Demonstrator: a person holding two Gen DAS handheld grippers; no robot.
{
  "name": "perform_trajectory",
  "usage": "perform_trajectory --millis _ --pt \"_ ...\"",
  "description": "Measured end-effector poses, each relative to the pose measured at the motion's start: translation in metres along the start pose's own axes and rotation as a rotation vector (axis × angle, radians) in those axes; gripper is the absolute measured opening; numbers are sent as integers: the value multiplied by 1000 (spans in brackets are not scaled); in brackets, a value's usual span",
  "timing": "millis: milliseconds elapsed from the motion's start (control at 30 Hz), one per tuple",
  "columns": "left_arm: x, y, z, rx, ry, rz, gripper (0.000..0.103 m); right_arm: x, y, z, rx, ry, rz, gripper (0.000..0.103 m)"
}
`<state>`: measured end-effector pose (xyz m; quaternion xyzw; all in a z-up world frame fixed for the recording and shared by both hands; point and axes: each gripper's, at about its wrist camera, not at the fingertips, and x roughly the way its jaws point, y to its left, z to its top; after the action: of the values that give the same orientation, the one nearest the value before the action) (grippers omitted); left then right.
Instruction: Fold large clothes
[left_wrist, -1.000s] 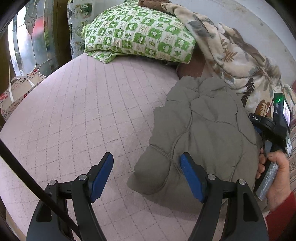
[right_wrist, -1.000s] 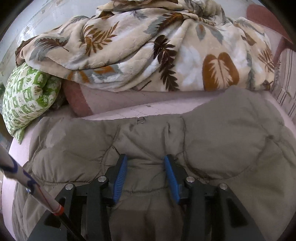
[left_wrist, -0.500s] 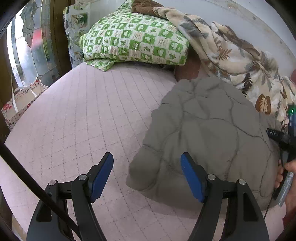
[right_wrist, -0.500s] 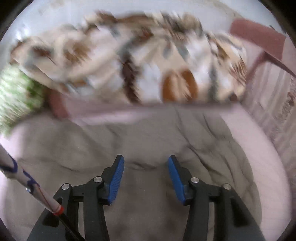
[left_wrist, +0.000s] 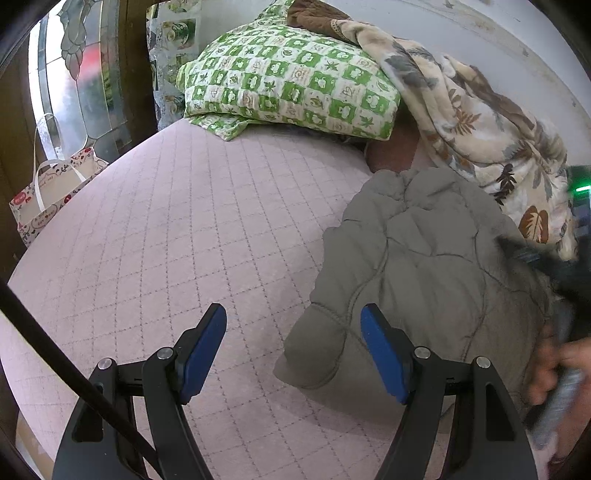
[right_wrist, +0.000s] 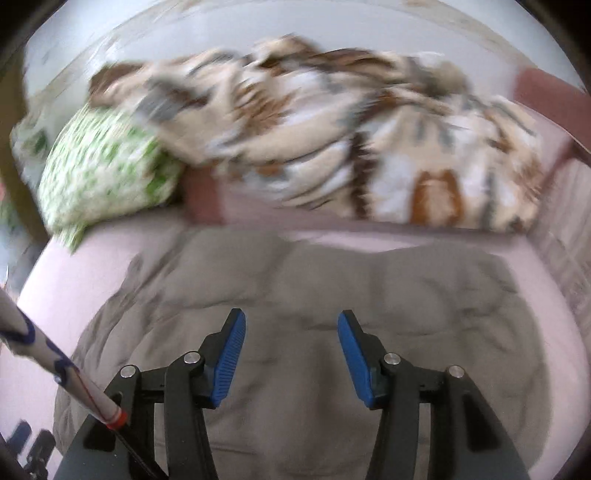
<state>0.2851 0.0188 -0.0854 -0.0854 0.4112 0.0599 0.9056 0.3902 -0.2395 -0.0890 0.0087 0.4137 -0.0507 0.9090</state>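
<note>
A grey-green quilted jacket (left_wrist: 424, 266) lies folded in a bundle on the pink quilted bed (left_wrist: 177, 229). My left gripper (left_wrist: 293, 332) is open and empty, just above the bed at the jacket's near-left corner. In the right wrist view, which is motion-blurred, the jacket (right_wrist: 314, 280) spreads below my right gripper (right_wrist: 291, 332), which is open and empty above it. The right gripper and the hand holding it show blurred at the right edge of the left wrist view (left_wrist: 561, 332).
A green-and-white checked pillow (left_wrist: 291, 81) and a leaf-print blanket (left_wrist: 480, 125) lie along the wall behind the jacket. A patterned tote bag (left_wrist: 48, 199) stands beside the bed at the left, in front of a glass door.
My right gripper let go of the jacket, opened and pulled back up from it. The jacket now lies flatter. My left gripper stayed open and shifted only slightly.
</note>
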Motion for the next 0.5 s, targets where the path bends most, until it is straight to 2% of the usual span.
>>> perform_trajectory --millis 100,200,267,367,433,500 --pt "1 -2 0 9 1 8 74 31 31 -12 -115 16 -116 66" --pt "1 -6 -1 35 -3 19 74 44 34 -10 -139 27 -156 69" --pt "1 -8 -2 45 -1 22 74 32 27 -4 -116 23 -135 69" --pt "0 -6 -2 39 0 14 74 -10 -2 -5 -48 -69 -94 69" --pt "-1 -5 -2 28 0 10 74 -35 -33 -16 19 -96 -51 69" --pt "0 -4 -3 23 4 11 74 -46 -60 -30 79 -92 -46 69"
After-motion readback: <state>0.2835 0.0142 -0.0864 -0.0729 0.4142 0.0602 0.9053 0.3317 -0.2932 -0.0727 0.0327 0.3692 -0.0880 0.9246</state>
